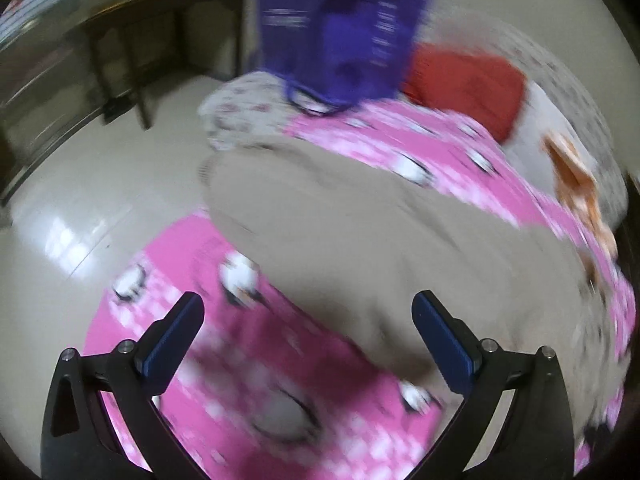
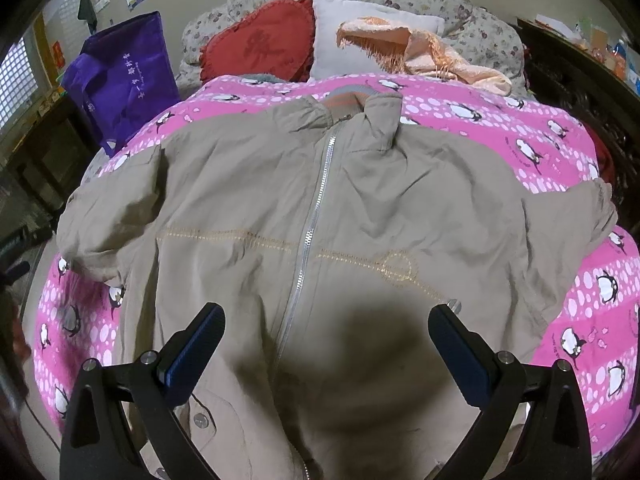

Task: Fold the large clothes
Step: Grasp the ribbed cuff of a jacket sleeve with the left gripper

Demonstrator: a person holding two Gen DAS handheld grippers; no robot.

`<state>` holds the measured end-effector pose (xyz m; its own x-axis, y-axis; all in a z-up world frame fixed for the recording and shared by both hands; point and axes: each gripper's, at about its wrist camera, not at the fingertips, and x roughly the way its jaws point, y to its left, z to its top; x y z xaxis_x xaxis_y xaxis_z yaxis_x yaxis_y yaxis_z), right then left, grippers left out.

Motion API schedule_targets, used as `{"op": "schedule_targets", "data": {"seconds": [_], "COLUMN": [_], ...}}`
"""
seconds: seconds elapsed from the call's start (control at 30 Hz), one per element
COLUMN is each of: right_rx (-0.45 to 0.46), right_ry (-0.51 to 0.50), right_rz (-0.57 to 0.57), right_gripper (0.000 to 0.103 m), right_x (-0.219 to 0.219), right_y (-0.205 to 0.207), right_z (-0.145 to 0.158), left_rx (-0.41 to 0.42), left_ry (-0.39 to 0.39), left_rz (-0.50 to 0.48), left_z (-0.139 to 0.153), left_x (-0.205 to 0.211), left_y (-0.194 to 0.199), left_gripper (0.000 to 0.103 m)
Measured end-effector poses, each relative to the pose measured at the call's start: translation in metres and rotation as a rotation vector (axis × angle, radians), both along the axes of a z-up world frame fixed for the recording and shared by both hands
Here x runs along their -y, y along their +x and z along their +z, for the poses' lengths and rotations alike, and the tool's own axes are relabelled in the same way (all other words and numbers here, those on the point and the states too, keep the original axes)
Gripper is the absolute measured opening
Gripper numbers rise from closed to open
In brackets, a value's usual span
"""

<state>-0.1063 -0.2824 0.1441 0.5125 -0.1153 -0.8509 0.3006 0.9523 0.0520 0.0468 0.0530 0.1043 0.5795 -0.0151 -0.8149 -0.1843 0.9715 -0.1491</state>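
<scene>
A large khaki zip-up jacket (image 2: pixel 280 200) lies front up and spread out on a pink penguin-print blanket (image 2: pixel 520 140), collar toward the far pillows, both sleeves out to the sides. My right gripper (image 2: pixel 326 316) is open and empty above the jacket's lower front, just right of the zipper. In the blurred left wrist view the jacket (image 1: pixel 340 232) fills the middle. My left gripper (image 1: pixel 308 306) is open and empty, over the jacket's left edge and the blanket (image 1: pixel 280 380).
A purple tote bag (image 2: pixel 120 80) stands at the bed's far left; it also shows in the left wrist view (image 1: pixel 340 28). A red cushion (image 2: pixel 260 40), a white pillow (image 2: pixel 344 40) and a peach fringed cloth (image 2: pixel 432 56) lie at the head. A dark table (image 1: pixel 132 40) stands on the tiled floor to the left.
</scene>
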Motion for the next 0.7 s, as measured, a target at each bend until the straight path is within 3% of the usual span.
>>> {"op": "schedule_targets", "data": {"seconds": [0.23,0.33,0.5,0.53,0.57,0.63,0.7], "right_rx": [-0.019,-0.028,-0.046,-0.049,-0.052,-0.054,-0.052], "right_ry": [-0.014,-0.023,-0.021,-0.017,-0.013,-0.013,-0.019], "right_rz": [0.006,0.011,-0.015,-0.02,-0.025,-0.027,-0.025], "right_gripper": [0.102,0.102,0.102,0.102,0.102,0.102,0.102], "right_x": [0.002,0.004,0.013,0.014,0.016,0.017,0.018], "right_y": [-0.003,-0.004,-0.003,-0.003,-0.002,-0.002,-0.003], "right_z": [0.001,0.0,-0.005,-0.005,-0.006,-0.006,-0.005], "left_rx": [-0.043,-0.016,-0.075,-0.069,-0.063,-0.069,-0.044], "left_ry": [-0.011,-0.062,-0.134,-0.164,-0.191,-0.24,-0.214], "left_rz": [0.153,0.219,0.232,0.225,0.214,0.189,0.178], "left_z": [-0.037,-0.048,-0.073,-0.077,-0.078,-0.079,-0.067], "left_x": [-0.061,-0.079,-0.088,-0.088,-0.088,-0.088,-0.084], "left_y": [0.058,0.071,0.098,0.1,0.102,0.106,0.105], "left_gripper": [0.103,0.103,0.098,0.082,0.054,0.023,0.007]}}
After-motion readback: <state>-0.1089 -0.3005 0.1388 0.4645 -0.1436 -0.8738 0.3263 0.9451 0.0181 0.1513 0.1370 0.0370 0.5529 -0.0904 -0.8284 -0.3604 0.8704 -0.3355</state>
